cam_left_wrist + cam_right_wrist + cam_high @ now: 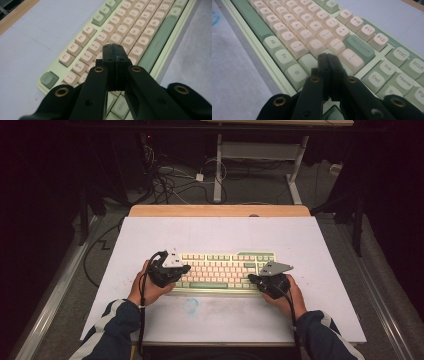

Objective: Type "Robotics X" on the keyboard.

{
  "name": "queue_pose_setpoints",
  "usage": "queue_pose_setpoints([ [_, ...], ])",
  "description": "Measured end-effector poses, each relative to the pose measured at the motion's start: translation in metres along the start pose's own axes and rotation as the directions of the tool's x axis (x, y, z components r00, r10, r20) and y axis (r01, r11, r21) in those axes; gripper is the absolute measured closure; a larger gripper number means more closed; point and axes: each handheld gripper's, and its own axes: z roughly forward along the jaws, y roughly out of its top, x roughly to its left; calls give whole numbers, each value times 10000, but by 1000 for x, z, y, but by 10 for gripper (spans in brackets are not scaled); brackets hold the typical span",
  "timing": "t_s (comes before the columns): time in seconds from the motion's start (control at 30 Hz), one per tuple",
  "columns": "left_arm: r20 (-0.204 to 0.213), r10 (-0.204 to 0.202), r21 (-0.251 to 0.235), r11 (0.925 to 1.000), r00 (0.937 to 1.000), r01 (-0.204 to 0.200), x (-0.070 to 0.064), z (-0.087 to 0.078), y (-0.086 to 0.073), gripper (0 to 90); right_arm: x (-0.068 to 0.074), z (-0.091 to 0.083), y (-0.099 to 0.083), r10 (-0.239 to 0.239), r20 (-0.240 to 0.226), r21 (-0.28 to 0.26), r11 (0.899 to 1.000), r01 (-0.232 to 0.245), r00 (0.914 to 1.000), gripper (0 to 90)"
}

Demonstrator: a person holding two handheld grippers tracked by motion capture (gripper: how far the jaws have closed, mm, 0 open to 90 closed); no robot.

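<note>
A pale green keyboard (220, 271) with rounded cream and sage keycaps lies mid-counter (300, 240) on a smooth white sheet; left tongs (115, 51) and right tongs (327, 60), matte black, are both pressed together over its ends

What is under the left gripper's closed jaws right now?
Under the left gripper lies the keyboard, at its left letter keys. The jaws cover the key directly below their tips, so contact cannot be told.
</note>
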Motion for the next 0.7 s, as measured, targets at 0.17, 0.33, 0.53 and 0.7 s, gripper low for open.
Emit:
queue_pose_setpoints([
  [0.17, 97, 122, 277, 9995, 9999, -125, -3, 10, 1, 878, 0, 1, 0, 18, -1, -15, 10000, -18, 10000, 900],
  [0.33, 152, 117, 598, 9981, 9998, -126, -3, 21, 1, 877, -1, 1, 0, 57, -75, -36, 10000, -57, 10000, 900],
  [0.53, 189, 110, 894, 9959, 9998, -126, -5, 34, 0, 878, 0, 1, 0, 30, -49, 3, 10000, -30, 10000, 900],
  [0.7, 77, 212, 1067, 9940, 9997, -219, -4, 42, 0, 878, 0, 1, 0, -13, -37, -9, 10000, 13, 10000, 900],
])
